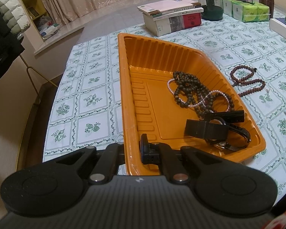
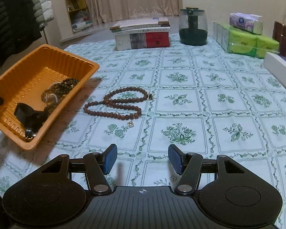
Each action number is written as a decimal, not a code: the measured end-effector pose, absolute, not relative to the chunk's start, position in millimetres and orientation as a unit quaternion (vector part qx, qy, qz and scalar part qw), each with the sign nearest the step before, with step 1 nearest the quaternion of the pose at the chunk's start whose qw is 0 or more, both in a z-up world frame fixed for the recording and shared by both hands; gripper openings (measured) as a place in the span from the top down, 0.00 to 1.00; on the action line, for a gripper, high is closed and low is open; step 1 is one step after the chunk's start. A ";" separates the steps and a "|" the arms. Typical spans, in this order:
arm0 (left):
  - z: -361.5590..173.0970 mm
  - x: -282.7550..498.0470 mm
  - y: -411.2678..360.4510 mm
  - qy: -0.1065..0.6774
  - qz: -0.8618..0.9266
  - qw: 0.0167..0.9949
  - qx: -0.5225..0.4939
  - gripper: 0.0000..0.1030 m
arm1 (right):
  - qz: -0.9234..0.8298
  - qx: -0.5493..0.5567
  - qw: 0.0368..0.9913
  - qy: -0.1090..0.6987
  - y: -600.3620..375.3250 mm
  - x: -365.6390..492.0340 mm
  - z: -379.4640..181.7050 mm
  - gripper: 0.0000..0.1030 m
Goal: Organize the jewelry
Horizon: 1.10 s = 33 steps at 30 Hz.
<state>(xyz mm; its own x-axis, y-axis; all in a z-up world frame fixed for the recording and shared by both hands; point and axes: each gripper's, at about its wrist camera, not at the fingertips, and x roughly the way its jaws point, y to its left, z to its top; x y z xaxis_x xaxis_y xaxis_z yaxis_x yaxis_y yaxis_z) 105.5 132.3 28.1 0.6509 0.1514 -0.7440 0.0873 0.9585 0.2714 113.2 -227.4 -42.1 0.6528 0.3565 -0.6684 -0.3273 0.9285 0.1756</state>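
left gripper (image 1: 132, 148) clamps the orange tray (image 1: 124, 95) rim, while right gripper (image 2: 142, 159) (jaws apart) holds nothing.

1. My left gripper (image 1: 135, 148) is matte black all over; my right gripper (image 2: 142, 159) is black too, but its pads (image 2: 110, 158) are bright blue.
2. The tray (image 1: 124, 95) is orange, with ribbed walls.
3. In it: dark brown-black beads (image 1: 188, 89), a pale pink pearl strand (image 1: 217, 93) and a black watch (image 1: 219, 131).
4. The bead string on the cloth (image 2: 122, 103) is reddish brown.
5. The tablecloth (image 2: 200, 87) is pale, with a green vine grid and green flower sprigs.
6. The tissue packs (image 2: 251, 42) are lime green.
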 end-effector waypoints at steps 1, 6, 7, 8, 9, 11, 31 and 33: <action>28.1 105.6 132.1 0.417 0.018 0.897 0.143 0.96 | 0.188 0.023 0.909 0.371 -226.5 114.7 -42.9 0.42; 28.1 105.8 132.0 0.418 0.019 0.897 0.144 0.96 | 0.188 0.017 0.912 0.363 -214.8 122.9 -47.3 0.42; 28.1 105.7 132.0 0.418 0.018 0.897 0.144 0.96 | 0.187 0.016 0.913 0.362 -211.9 124.3 -48.8 0.42; 28.1 105.7 132.1 0.418 0.018 0.897 0.143 0.96 | 0.184 0.013 0.914 0.362 -209.5 125.6 -50.4 0.42; 28.0 105.7 132.1 0.418 0.018 0.897 0.143 0.96 | 0.180 0.010 0.915 0.361 -207.3 126.9 -52.1 0.42; 28.0 105.3 131.8 0.418 0.018 0.897 0.143 0.96 | 0.171 0.008 0.917 0.360 -203.7 128.8 -56.0 0.43; 26.6 106.4 132.7 0.419 0.019 0.896 0.144 0.96 | 0.162 -0.001 0.922 0.352 -177.9 150.2 -69.5 0.71; 26.3 106.3 132.6 0.419 0.019 0.896 0.144 0.96 | 0.161 -0.003 0.923 0.351 -175.8 152.4 -70.1 0.72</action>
<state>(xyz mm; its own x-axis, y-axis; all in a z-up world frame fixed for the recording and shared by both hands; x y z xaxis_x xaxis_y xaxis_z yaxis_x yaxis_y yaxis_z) 106.3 132.6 26.3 0.6476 0.1540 -0.7463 0.0874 0.9579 0.2735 152.4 -175.8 -70.1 0.7025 0.2941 -0.6481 -0.2988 0.9483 0.1065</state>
